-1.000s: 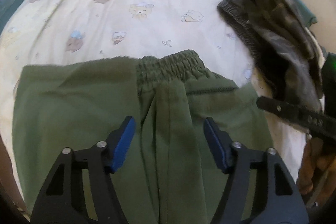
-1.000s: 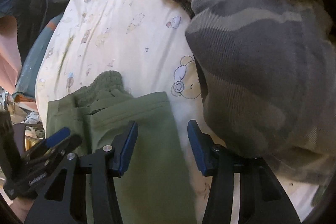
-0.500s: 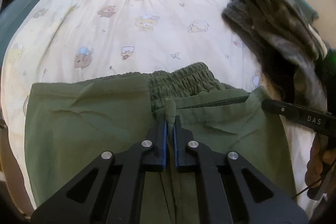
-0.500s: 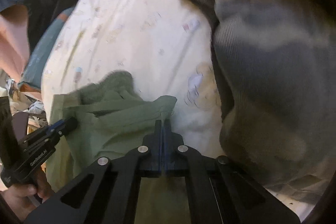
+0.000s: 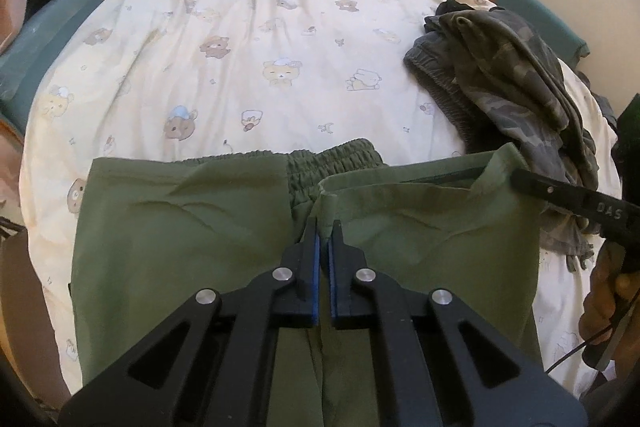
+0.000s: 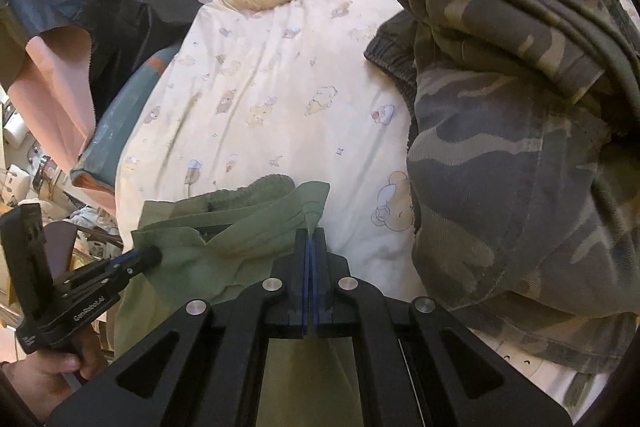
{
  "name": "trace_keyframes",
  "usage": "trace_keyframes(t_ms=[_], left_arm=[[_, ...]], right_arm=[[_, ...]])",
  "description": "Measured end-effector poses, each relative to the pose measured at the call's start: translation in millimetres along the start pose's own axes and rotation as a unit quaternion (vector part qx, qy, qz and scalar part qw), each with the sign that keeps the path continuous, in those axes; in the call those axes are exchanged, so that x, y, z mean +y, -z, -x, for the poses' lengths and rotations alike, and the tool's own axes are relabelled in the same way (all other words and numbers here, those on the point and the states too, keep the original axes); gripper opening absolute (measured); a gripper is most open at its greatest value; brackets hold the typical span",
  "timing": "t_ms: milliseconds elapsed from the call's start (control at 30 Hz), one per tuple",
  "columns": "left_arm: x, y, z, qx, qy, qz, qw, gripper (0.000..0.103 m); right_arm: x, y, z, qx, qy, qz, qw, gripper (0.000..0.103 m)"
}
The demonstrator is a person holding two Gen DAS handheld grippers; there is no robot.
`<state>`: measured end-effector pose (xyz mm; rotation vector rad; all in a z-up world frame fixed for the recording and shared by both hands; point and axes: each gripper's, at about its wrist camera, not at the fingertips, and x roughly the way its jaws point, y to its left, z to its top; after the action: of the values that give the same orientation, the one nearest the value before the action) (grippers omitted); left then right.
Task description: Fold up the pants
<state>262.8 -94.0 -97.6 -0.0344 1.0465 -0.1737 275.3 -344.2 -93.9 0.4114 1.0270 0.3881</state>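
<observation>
Left wrist: olive-green cotton pants (image 5: 192,247) on bear-print cream bedsheet (image 5: 260,47), elastic waistband pointing away, long axis toward camera. Left gripper (image 5: 323,227) clenched on a fabric edge. Right wrist: right gripper (image 6: 310,239) clamped on pants corner, beside camouflage garment pile (image 6: 520,147).

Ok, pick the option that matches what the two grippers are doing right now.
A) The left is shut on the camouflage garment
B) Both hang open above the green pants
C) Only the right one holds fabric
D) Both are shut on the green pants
D: the left gripper and the right gripper each have their pads pinched on an edge of the green pants.
</observation>
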Motion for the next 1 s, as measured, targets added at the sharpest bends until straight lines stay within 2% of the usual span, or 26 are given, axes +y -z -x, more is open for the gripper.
trace_keyframes(t_ms=[200, 333, 433, 533, 600, 633, 700, 800, 833, 900, 933, 967, 1000], left_arm=[[9, 2, 4, -0.003, 0.002, 0.011, 0.9999, 0.001], [14, -2, 5, -0.007, 0.016, 0.021, 0.9996, 0.001], [20, -13, 7, -0.012, 0.027, 0.03, 0.9991, 0.001], [26, -32, 5, -0.023, 0.018, 0.032, 0.9991, 0.001], [29, -43, -8, -0.015, 0.01, 0.034, 0.9993, 0.001], [28, -48, -20, 0.0, 0.007, 0.029, 0.9996, 0.001], [30, -54, -50, 0.019, -0.018, 0.02, 0.9995, 0.002], [38, -53, -82, 0.039, -0.019, 0.035, 0.9985, 0.004], [39, -52, -93, 0.053, -0.024, 0.033, 0.9978, 0.006], [35, -48, -107, 0.071, -0.043, 0.013, 0.9965, 0.008], [32, -47, -109, 0.072, -0.054, 0.002, 0.9959, 0.016], [29, -45, -108, 0.069, -0.066, -0.01, 0.9954, 0.029], [28, -44, -104, 0.066, -0.071, -0.015, 0.9952, 0.038]], right_arm=[[7, -2, 6, -0.008, -0.007, 0.008, 1.0, 0.0], [10, -2, 3, -0.007, 0.003, 0.014, 1.0, 0.0], [18, -11, -3, -0.016, 0.009, 0.031, 0.999, 0.0], [24, -28, -12, -0.037, 0.02, 0.041, 0.998, 0.0], [26, -38, -27, -0.032, 0.029, 0.051, 0.998, 0.0], [26, -42, -40, -0.022, 0.035, 0.059, 0.997, 0.0], [19, -44, -67, 0.002, 0.042, 0.063, 0.997, 0.0], [4, -39, -97, 0.03, 0.053, 0.052, 0.997, 0.001], [-1, -37, -105, 0.041, 0.066, 0.05, 0.996, 0.006], [-13, -33, -111, 0.056, 0.071, 0.03, 0.995, 0.005], [-17, -32, -112, 0.063, 0.073, 0.027, 0.995, 0.014], [-19, -31, -112, 0.068, 0.079, 0.024, 0.994, 0.016], [-20, -32, -108, 0.068, 0.079, 0.023, 0.994, 0.019]])
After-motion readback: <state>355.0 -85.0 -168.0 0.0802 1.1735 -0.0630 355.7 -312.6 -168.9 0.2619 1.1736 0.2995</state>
